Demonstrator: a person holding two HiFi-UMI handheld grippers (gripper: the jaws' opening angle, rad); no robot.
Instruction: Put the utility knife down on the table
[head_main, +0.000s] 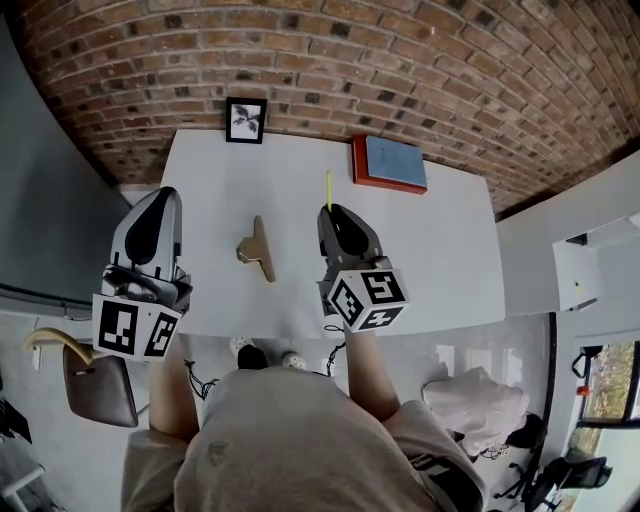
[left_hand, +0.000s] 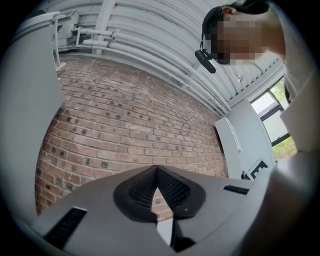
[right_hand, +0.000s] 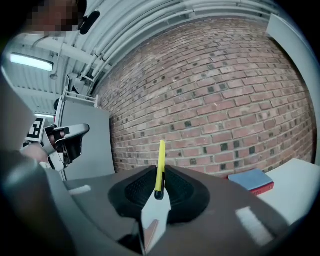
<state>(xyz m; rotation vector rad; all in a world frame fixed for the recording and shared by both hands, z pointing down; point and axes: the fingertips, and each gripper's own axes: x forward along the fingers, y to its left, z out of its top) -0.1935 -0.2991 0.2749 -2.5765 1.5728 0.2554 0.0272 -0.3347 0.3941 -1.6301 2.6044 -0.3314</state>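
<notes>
The put-down has not happened yet. The right gripper (right_hand: 159, 174) has its fingers closed on the utility knife (right_hand: 161, 159), a slim yellow one. They pinch its lower end, where a dark tip shows just below the contact, and the rest of the body sticks out past the fingertips. In the head view the knife (head_main: 328, 189) projects from the right gripper (head_main: 331, 213) away from the person, over the white surface (head_main: 440, 250). It appears to be carried clear of the surface rather than resting on it, though how high cannot be told.

The left gripper (left_hand: 156, 169) has its fingers brought together at the tips with nothing between them. In the head view it (head_main: 164, 196) sits at the near left edge of the surface and takes no part.

Things already on the surface:
- a tan clip (head_main: 257, 250) between the two grippers
- a small framed picture (head_main: 246, 120) at the far edge
- a red and blue book (head_main: 390, 163) at the far right

The bare stretch ahead of and to the right of the right gripper looks like the likely spot. What is left, as I judge it, is the whole placement: lower the knife until it lies on the surface, part the fingers, and draw the gripper away.
</notes>
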